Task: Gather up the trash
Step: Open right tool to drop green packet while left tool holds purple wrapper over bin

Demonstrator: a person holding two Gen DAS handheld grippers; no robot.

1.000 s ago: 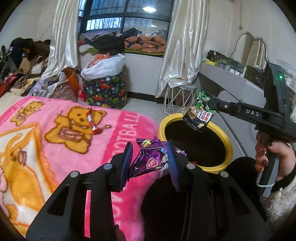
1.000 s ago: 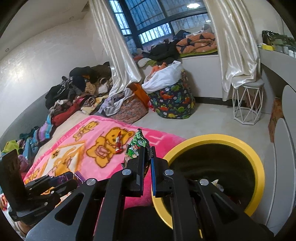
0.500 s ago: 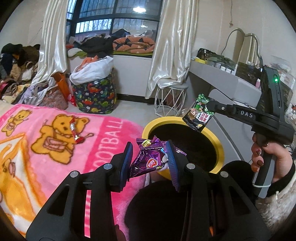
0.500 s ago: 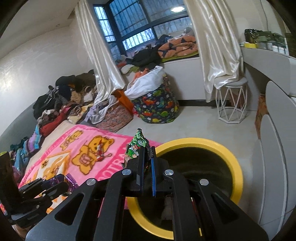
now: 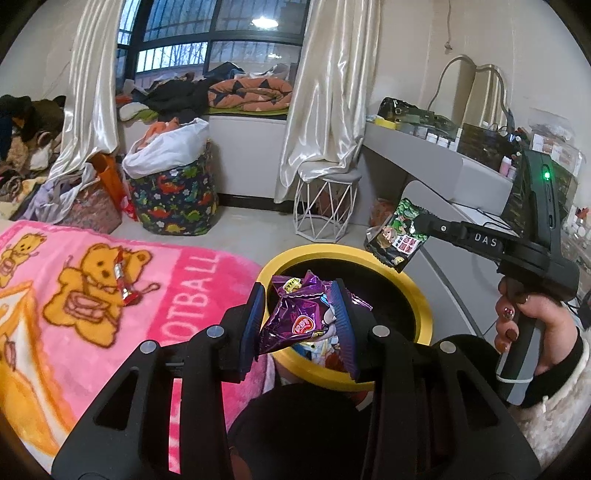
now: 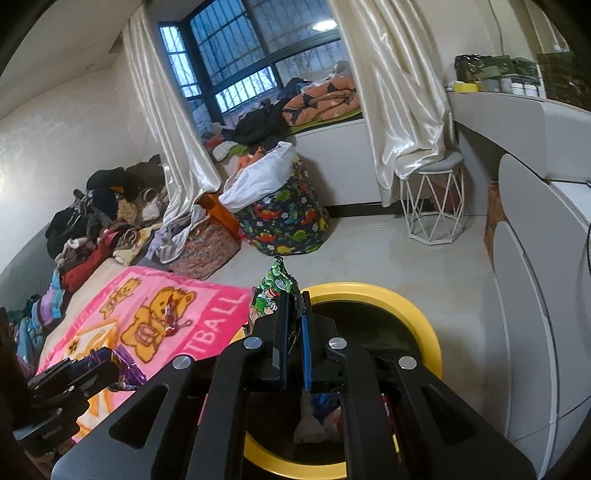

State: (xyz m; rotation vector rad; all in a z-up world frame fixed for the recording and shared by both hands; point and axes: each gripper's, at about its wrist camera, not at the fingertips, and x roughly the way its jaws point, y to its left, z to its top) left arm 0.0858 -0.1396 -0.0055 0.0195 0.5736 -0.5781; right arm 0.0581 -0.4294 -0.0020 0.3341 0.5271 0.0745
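Bright enough inside, dusky blue outside the window (image 5: pixel 221 55). Round lamp glow (image 5: pixel 264 21) mirrored in the glass at the top, same glow (image 6: pixel 324 25) in the right view. Soft, even light with weak shadows. Shiny white streaks on the curtains (image 5: pixel 325 92). Shine on the pale floor (image 6: pixel 388 254). Very dark inside the bin (image 5: pixel 424 306), hard to see far down. Small green light (image 5: pixel 546 174) glowing on the right gripper (image 5: pixel 415 225). Sharp in the middle, no smear from moving. Bent and squeezed near the edges, straight lines curving. Black corners all round both views. Purple wrapper (image 5: pixel 295 317) glinting.
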